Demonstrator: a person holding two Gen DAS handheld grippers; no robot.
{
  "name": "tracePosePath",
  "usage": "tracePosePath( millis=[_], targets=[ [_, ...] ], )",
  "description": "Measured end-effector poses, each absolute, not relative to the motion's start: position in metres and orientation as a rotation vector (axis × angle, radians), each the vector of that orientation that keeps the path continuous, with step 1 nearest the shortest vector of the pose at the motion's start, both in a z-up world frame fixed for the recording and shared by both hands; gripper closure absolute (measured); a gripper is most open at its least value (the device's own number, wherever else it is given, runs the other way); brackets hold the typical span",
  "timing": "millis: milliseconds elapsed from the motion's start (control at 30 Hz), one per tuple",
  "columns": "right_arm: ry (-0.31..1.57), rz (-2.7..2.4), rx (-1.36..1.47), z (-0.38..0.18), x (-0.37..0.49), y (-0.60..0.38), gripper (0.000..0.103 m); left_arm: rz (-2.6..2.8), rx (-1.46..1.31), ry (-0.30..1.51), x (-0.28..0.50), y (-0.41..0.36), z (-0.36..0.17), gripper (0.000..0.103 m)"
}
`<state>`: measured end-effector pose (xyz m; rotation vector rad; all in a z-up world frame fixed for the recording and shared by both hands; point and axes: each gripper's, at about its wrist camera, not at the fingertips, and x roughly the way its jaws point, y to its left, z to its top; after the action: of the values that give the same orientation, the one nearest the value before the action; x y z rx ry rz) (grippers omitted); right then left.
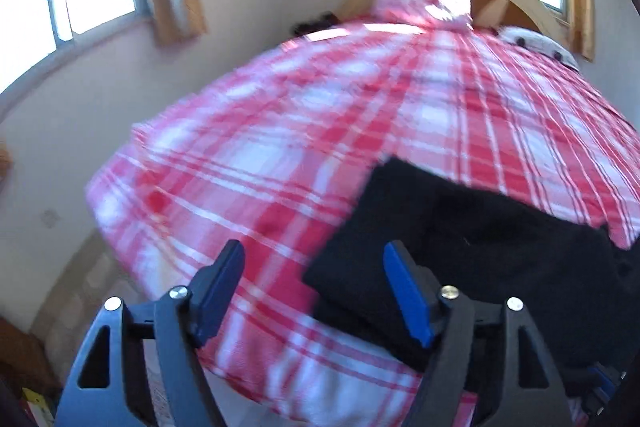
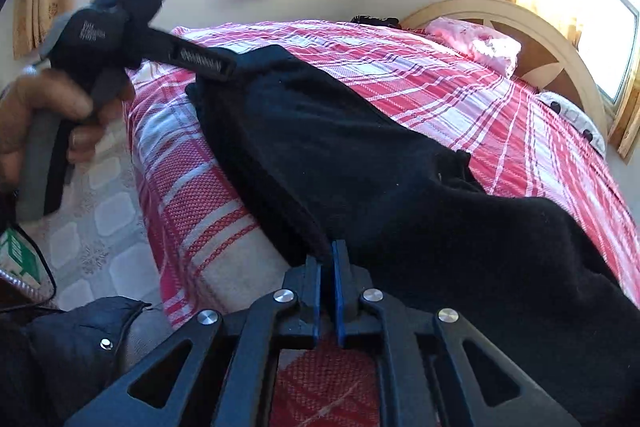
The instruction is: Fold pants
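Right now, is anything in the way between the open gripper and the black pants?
Nothing visible. The left gripper hangs open above the bedspread, and the pants lie right beside one finger with only bare cover between.

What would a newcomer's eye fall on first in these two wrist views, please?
Most striking is the red and white plaid bedspread that covers the bed, with the black pants lying along its near edge. The right gripper is shut on the pants' near edge, while the left gripper hangs open beside their folded end, nothing between its fingers. At the far end a pink pillow lies against the arched headboard.
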<state>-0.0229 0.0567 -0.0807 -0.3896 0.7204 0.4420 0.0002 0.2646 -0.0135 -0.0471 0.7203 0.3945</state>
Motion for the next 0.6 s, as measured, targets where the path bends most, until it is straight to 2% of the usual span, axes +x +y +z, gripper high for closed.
tracePosePath(
  millis=[100, 200, 233, 300, 367, 400, 533, 600],
  targets=[
    [0.734, 0.454, -0.336, -0.077, -0.021, 0.051, 0.093, 0.419, -0.067, 0.65, -0.008, 0.27, 0.008, 0.028],
    [0.723, 0.487, -0.16, -0.062, -0.017, 0.035, 0.089, 0.331, -0.052, 0.595, -0.004, 0.258, 0.023, 0.028],
    [0.704, 0.495, -0.089, -0.054, -0.017, 0.028, 0.084, 0.307, -0.03, 0.585, 0.001, 0.249, 0.023, 0.028],
    [0.676, 0.502, 0.03, -0.04, -0.016, 0.014, 0.065, 0.278, -0.01, 0.59, 0.012, 0.24, 0.017, 0.028],
    [0.629, 0.503, 0.151, -0.027, -0.018, -0.005, 0.032, 0.267, -0.035, 0.656, 0.025, 0.237, 0.0, 0.028],
    [0.601, 0.498, 0.21, -0.021, -0.021, -0.017, 0.027, 0.257, -0.066, 0.706, 0.031, 0.239, -0.01, 0.028],
    [0.599, 0.502, 0.294, -0.014, -0.029, -0.036, 0.026, 0.267, -0.083, 0.847, 0.029, 0.243, -0.042, 0.028],
    [0.61, 0.497, 0.314, -0.016, -0.035, -0.041, 0.026, 0.303, -0.02, 0.848, 0.023, 0.244, -0.046, 0.026]
  ],
)
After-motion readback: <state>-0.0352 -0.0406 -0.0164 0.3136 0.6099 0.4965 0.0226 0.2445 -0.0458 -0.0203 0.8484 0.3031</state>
